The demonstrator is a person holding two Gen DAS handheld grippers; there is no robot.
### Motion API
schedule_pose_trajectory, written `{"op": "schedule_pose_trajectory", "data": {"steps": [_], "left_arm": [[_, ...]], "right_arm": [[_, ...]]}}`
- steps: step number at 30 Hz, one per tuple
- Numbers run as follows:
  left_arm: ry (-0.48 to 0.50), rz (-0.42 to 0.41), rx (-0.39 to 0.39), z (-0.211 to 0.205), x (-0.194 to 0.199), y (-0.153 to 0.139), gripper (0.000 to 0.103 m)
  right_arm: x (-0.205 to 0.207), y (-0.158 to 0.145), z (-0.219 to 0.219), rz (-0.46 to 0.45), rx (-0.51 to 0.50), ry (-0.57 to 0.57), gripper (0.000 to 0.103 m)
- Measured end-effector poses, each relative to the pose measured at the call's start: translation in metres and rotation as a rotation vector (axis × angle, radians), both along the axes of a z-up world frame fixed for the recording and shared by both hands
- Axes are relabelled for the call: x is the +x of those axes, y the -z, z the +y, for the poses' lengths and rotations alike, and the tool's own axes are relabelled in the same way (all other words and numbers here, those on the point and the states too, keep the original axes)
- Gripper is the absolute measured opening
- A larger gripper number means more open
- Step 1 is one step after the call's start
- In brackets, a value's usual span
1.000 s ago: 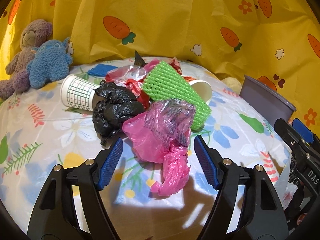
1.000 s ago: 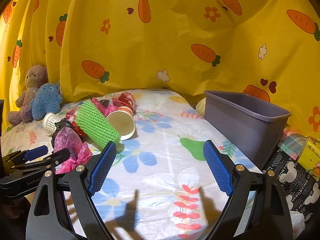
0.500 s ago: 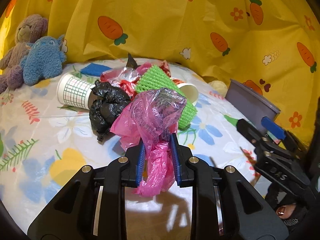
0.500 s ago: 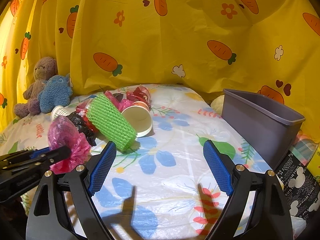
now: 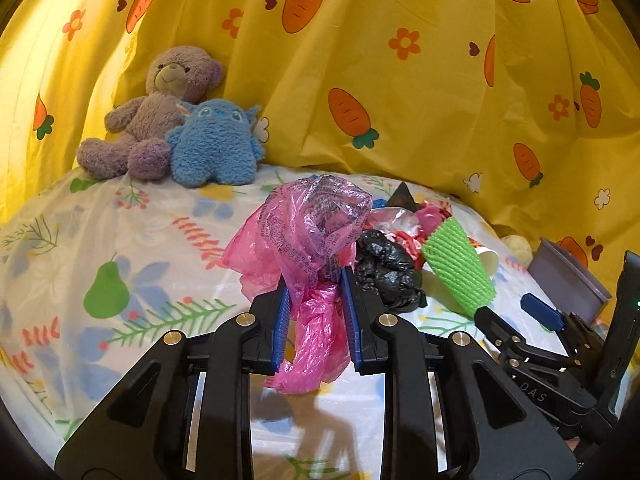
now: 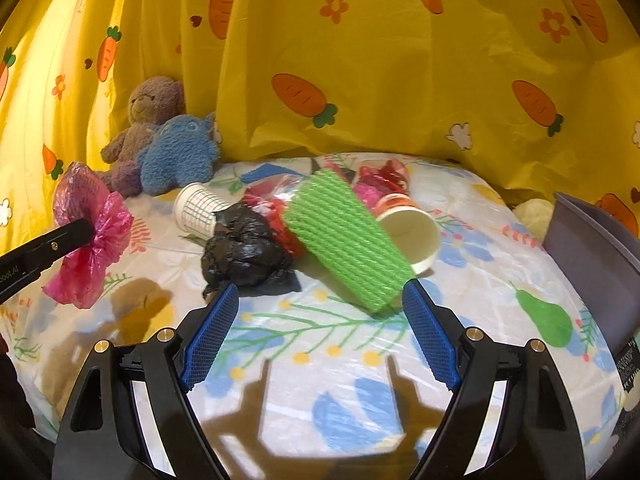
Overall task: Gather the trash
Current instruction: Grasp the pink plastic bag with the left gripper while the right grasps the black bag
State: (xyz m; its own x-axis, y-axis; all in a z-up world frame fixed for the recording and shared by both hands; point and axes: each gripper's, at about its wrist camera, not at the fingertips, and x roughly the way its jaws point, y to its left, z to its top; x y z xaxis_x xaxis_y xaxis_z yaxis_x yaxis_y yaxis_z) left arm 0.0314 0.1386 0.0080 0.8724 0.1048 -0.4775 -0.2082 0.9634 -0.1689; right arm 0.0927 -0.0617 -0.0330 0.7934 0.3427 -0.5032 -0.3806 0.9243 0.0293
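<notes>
My left gripper (image 5: 314,300) is shut on a crumpled pink plastic bag (image 5: 308,236) and holds it above the flowered cloth; the bag also shows at the left of the right wrist view (image 6: 90,236). My right gripper (image 6: 320,316) is open and empty, just in front of a green foam net sleeve (image 6: 346,240) and a black plastic bag (image 6: 246,250). Behind these lie a checked paper cup (image 6: 198,210), an orange-rimmed paper cup (image 6: 410,232) and red and pink wrappers (image 6: 378,180). The pile also shows in the left wrist view (image 5: 400,264).
A grey bin (image 6: 596,248) stands at the right edge of the table; it also shows in the left wrist view (image 5: 568,276). A purple teddy bear (image 5: 156,108) and a blue plush toy (image 5: 216,148) sit at the back left against the yellow carrot curtain (image 5: 400,80).
My left gripper closed on the pink bag, lifted it off the table and swung left. My right gripper moved in toward the green sleeve and the black bag.
</notes>
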Motion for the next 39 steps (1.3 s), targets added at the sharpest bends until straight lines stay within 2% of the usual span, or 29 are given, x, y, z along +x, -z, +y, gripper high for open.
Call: {"op": "schedule_pose_trajectory", "data": {"steps": [5, 9, 14, 16, 18, 19, 21, 22, 26, 33, 39], "left_arm": [[-0.038, 0.005, 0.012, 0.009, 0.002, 0.003, 0.024], [-0.047, 0.008, 0.006, 0.015, 0.002, 0.006, 0.024], [-0.051, 0.015, 0.004, 0.017, 0.004, 0.009, 0.024], [-0.048, 0.018, 0.005, 0.015, 0.005, 0.009, 0.024], [-0.044, 0.023, 0.009, 0.013, 0.007, 0.011, 0.024], [-0.043, 0.025, 0.009, 0.013, 0.007, 0.011, 0.024], [-0.044, 0.030, 0.006, 0.013, 0.009, 0.013, 0.024], [-0.044, 0.032, 0.003, 0.013, 0.009, 0.014, 0.024], [-0.044, 0.032, 0.002, 0.013, 0.009, 0.015, 0.024], [-0.029, 0.033, 0.003, 0.007, 0.009, 0.016, 0.024], [-0.007, 0.026, 0.008, -0.005, 0.006, 0.015, 0.024]], "right_arm": [[0.022, 0.001, 0.037, 0.051, -0.019, -0.081, 0.070], [0.044, 0.005, 0.052, 0.118, -0.013, -0.097, 0.061], [0.067, 0.016, 0.060, 0.201, 0.003, -0.108, 0.056], [0.072, 0.021, 0.062, 0.237, 0.002, -0.123, 0.049], [0.073, 0.025, 0.063, 0.256, 0.009, -0.147, 0.034], [0.073, 0.026, 0.064, 0.265, 0.015, -0.158, 0.033], [0.071, 0.026, 0.062, 0.265, 0.025, -0.168, 0.018], [0.069, 0.025, 0.061, 0.261, 0.029, -0.178, 0.015], [0.052, 0.019, 0.053, 0.214, 0.026, -0.201, 0.011], [0.010, -0.001, 0.021, 0.137, 0.089, -0.237, 0.011], [-0.011, -0.018, -0.014, 0.081, 0.137, -0.219, 0.011]]}}
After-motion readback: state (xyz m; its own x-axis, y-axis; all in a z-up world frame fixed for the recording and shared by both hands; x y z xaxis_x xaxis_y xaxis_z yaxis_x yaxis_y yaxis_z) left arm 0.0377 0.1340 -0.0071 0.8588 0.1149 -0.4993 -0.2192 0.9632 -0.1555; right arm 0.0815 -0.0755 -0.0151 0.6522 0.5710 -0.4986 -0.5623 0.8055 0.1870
